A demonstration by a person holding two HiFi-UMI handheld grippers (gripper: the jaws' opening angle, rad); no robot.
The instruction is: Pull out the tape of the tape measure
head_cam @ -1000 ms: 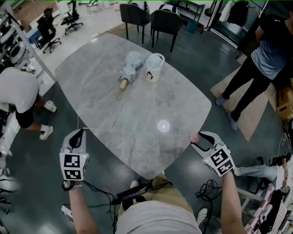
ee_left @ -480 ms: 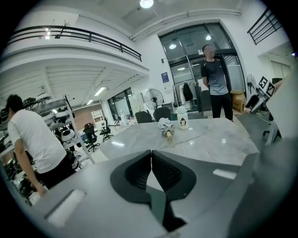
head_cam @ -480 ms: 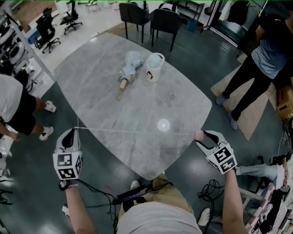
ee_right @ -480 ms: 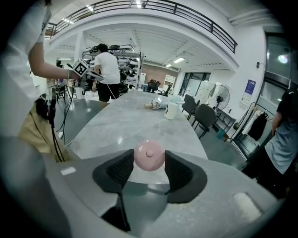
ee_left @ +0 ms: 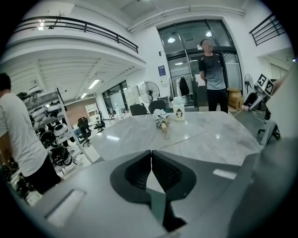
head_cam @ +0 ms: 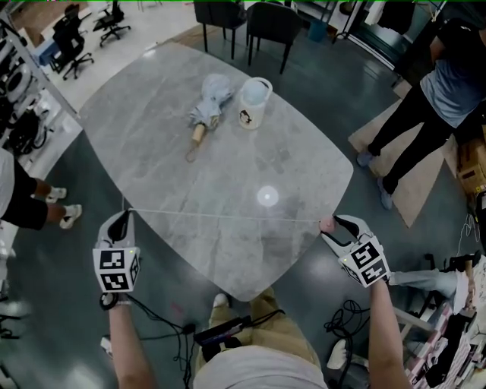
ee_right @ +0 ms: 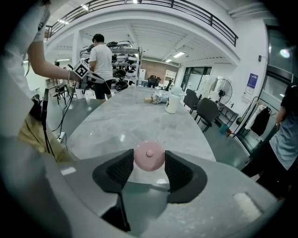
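Observation:
A thin white tape (head_cam: pixel 220 217) runs taut just above the near part of the grey marble table (head_cam: pixel 152 144), from one gripper to the other. My left gripper (head_cam: pixel 122 221) hangs off the table's left edge, shut on the tape's end. In the left gripper view its pads (ee_left: pixel 151 160) meet with only a sliver between them. Off the table's right edge, my right gripper (head_cam: pixel 331 225) is shut on the round pink tape measure (head_cam: pixel 326 225). The right gripper view shows that pink case (ee_right: pixel 149 157) squeezed between the two dark pads.
A folded blue-grey umbrella (head_cam: pixel 206 106) and a white mug (head_cam: pixel 253 102) lie at the table's far end. Dark chairs (head_cam: pixel 266 23) stand behind it. One person (head_cam: pixel 433 91) stands at the right, another (head_cam: pixel 15 197) at the left edge. Cables trail on the floor near my feet.
The left gripper drew a little further left and both grippers sank slightly, so the tape's span grew a bit. The person at the left has walked mostly out of view.

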